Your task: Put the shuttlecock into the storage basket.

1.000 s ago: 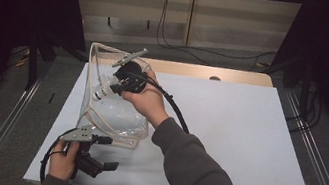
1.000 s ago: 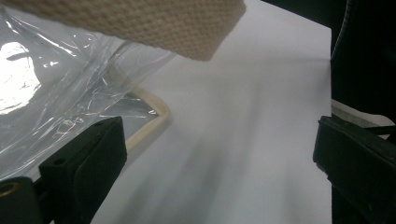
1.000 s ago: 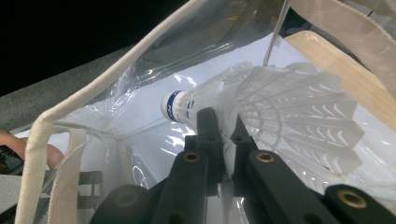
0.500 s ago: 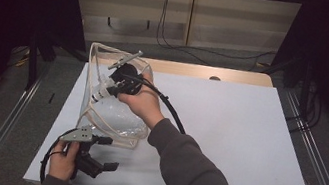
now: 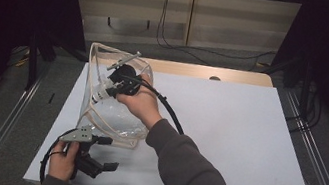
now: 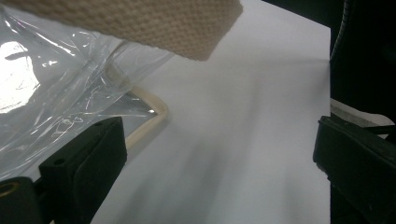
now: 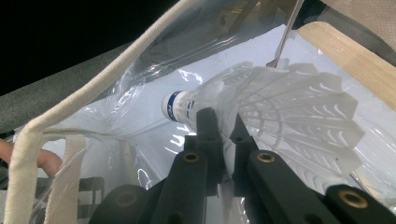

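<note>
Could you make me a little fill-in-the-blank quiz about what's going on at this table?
1. The right gripper has its jaws shut on a white ____.
2. The bag is made of clear plastic with a ____ fabric trim.
3. The left gripper, near the bag's corner, has its jaws ____.
4. The bag stands on a ____ table.

Missing words: shuttlecock; cream; open; white

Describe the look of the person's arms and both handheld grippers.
The right arm wears a dark grey long sleeve. Both grippers are black: the left gripper carries a grey three-cornered plate and a looping black cable; the right gripper trails a thick black cable. Brass-coloured rivets dot its jaw links.
</note>
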`<state>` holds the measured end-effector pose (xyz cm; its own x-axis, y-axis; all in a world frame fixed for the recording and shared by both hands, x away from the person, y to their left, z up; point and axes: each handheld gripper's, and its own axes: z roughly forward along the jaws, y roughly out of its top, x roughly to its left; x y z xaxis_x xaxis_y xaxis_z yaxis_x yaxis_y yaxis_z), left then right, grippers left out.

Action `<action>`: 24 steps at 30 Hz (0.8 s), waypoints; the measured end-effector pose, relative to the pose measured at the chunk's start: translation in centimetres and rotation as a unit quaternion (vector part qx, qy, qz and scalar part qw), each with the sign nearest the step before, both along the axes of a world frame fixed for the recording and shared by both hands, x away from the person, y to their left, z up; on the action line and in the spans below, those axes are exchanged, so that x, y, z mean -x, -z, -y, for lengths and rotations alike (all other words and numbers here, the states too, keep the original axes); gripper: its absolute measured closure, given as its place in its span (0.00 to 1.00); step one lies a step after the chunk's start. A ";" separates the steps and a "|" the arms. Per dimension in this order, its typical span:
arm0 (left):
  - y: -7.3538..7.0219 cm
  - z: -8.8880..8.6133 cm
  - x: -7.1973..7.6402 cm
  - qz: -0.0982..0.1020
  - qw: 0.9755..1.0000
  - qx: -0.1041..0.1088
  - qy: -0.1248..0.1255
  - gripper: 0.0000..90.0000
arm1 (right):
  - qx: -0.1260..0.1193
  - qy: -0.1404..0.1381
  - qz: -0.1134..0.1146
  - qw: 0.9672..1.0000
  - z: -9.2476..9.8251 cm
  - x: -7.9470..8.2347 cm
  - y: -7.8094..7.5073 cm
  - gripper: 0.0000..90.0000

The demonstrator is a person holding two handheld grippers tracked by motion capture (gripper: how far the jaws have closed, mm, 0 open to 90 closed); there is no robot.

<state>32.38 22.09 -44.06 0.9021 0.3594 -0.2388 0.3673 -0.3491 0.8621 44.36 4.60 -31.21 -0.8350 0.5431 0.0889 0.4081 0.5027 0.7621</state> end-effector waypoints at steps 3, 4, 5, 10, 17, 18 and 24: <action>0.0 0.0 0.1 -0.004 1.000 0.003 -0.002 0.03 | -0.002 0.000 0.001 1.000 -0.1 0.1 -0.1 0.98; 0.0 0.0 0.0 -0.003 1.000 0.002 -0.002 0.03 | -0.001 0.000 0.002 1.000 -0.1 0.1 -0.2 0.98; 0.0 0.1 0.1 -0.007 1.000 0.004 -0.001 0.03 | -0.004 0.000 0.000 1.000 -0.2 0.0 -0.2 0.98; 0.0 0.0 0.1 -0.006 1.000 0.005 -0.003 0.03 | -0.009 -0.004 0.000 1.000 -0.6 0.1 0.0 0.98; 0.0 -0.1 0.1 -0.008 1.000 0.004 -0.003 0.03 | -0.005 -0.007 -0.003 1.000 -1.0 -0.1 0.7 0.98; 0.0 -0.1 0.1 -0.008 1.000 0.004 -0.003 0.03 | -0.004 -0.008 -0.003 1.000 -1.1 -0.1 0.7 0.98; 0.0 -0.1 0.1 -0.006 1.000 0.000 -0.002 0.03 | -0.001 -0.009 -0.007 1.000 -1.4 -0.3 1.3 0.98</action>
